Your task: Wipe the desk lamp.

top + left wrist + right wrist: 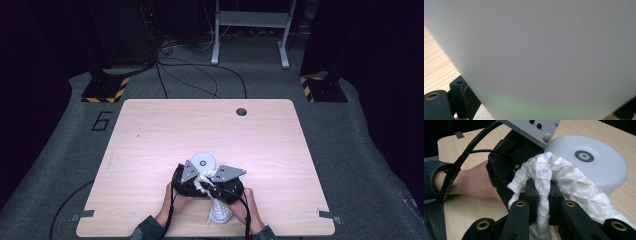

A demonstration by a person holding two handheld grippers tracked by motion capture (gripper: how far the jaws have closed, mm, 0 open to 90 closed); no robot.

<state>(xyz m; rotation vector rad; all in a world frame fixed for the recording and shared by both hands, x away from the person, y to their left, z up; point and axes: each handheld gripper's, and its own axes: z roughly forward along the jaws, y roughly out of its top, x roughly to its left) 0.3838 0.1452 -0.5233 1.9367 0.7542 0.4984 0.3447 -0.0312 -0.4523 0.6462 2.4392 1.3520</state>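
Pale wooden surface (150, 130), dark room behind. Your right gripper (541, 195): jaws clenched on a white quilted cloth (564, 182), near the front edge. Your left gripper (186, 176): jaws either side of a white round container (594, 162); grip cannot be told.

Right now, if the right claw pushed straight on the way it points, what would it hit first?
The right claw, shut on the white cloth, points at the left claw's black body just ahead; it would likely meet that first, with the white round container beside it. Depth is hard to judge.
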